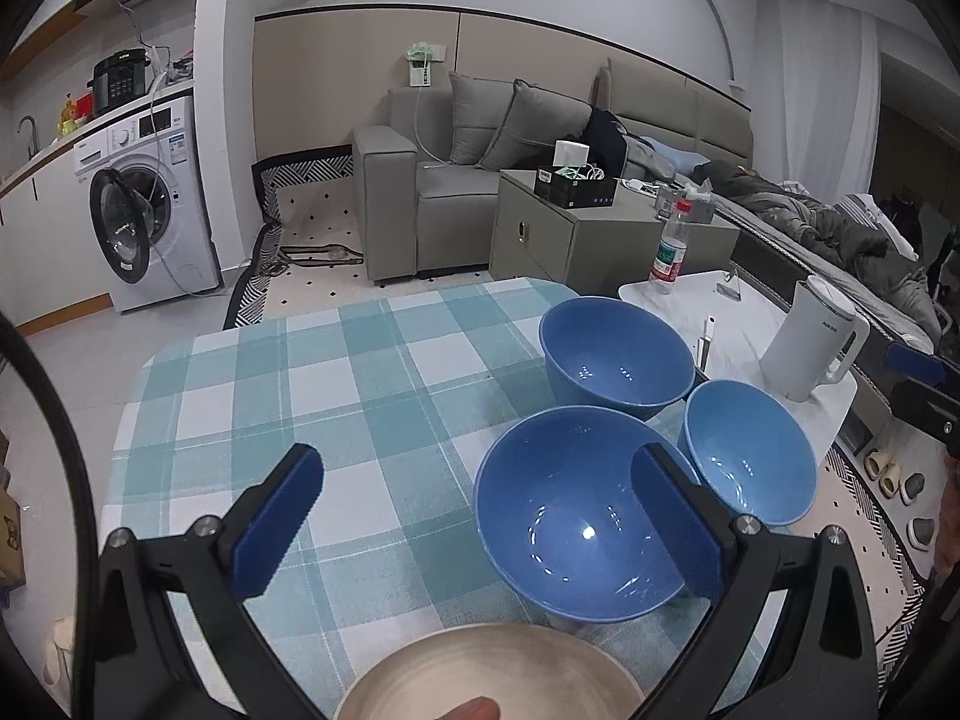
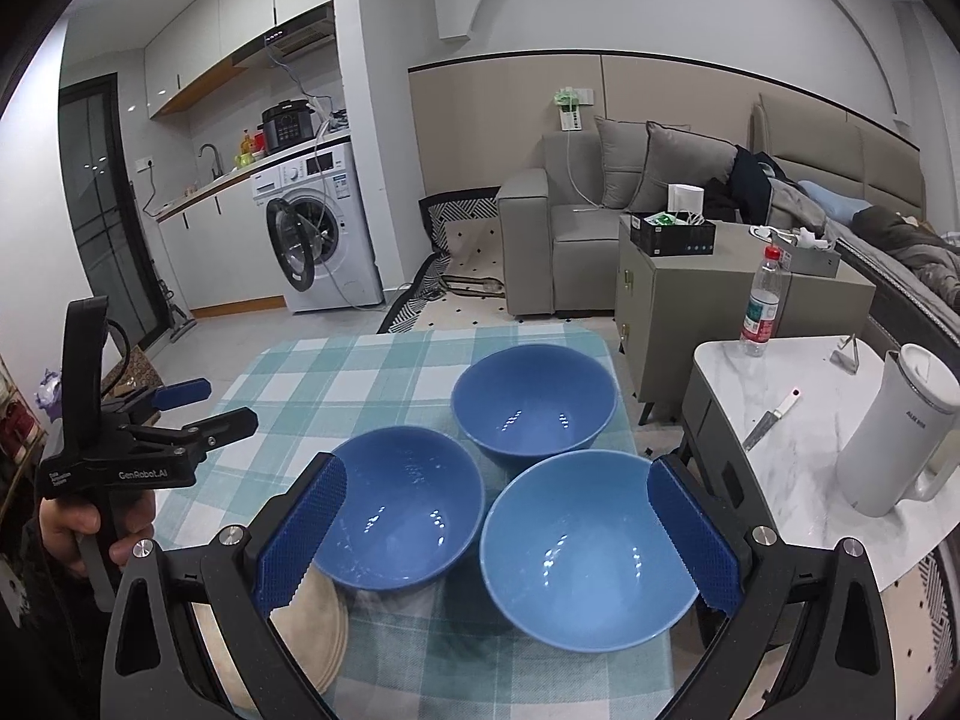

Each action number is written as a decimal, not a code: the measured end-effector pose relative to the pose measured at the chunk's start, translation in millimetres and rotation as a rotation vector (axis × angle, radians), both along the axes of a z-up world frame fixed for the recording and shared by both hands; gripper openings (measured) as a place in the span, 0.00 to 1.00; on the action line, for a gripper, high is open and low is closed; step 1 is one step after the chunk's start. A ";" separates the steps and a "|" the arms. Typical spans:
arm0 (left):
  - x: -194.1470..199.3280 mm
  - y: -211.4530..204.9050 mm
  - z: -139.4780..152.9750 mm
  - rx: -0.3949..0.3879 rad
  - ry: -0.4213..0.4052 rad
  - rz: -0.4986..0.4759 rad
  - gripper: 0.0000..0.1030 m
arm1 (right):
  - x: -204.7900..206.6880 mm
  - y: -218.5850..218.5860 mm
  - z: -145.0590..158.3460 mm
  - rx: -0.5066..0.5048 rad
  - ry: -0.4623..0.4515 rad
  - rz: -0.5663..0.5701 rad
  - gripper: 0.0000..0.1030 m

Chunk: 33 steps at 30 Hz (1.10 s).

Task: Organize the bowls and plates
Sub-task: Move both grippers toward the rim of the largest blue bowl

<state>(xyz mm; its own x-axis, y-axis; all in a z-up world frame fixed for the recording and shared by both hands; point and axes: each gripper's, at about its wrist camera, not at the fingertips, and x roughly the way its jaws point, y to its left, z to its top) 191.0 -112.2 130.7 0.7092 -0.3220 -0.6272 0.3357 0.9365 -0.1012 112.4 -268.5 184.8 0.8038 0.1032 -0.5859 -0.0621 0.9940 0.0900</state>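
Both tongs, left tongs point(image 1: 474, 519) and right tongs point(image 2: 495, 534), are wide apart and hold nothing. On the checked counter point(image 1: 252, 396), left to right: tan round plates point(image 2: 318, 630) near, then three blue round bowls point(image 2: 399, 510), none stacked yet.

cloth's left half point(image 1: 270, 384) free, bowls point(image 1: 618, 354) crowd right

Left tongs point(image 1: 480, 516) spread wide; right tongs point(image 2: 495, 531) spread wide, both empty.
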 end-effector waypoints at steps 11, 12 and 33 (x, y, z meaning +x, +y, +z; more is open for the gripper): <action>37.4 -18.7 -7.1 0.018 0.030 -0.030 1.00 | 45.1 -25.9 -16.5 0.006 0.074 -0.048 0.99; 40.8 -20.0 -8.4 0.019 0.035 -0.032 1.00 | 48.6 -26.8 -17.7 0.004 0.079 -0.049 0.99; 104.9 -42.2 -29.1 0.027 0.122 -0.054 1.00 | 116.7 -45.0 -47.5 0.028 0.160 -0.079 0.99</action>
<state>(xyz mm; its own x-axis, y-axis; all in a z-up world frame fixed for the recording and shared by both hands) 295.9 -154.3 101.6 0.6092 -0.3394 -0.7167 0.3724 0.9204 -0.1193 229.1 -313.6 137.3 0.7067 0.0611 -0.7049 0.0338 0.9922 0.1198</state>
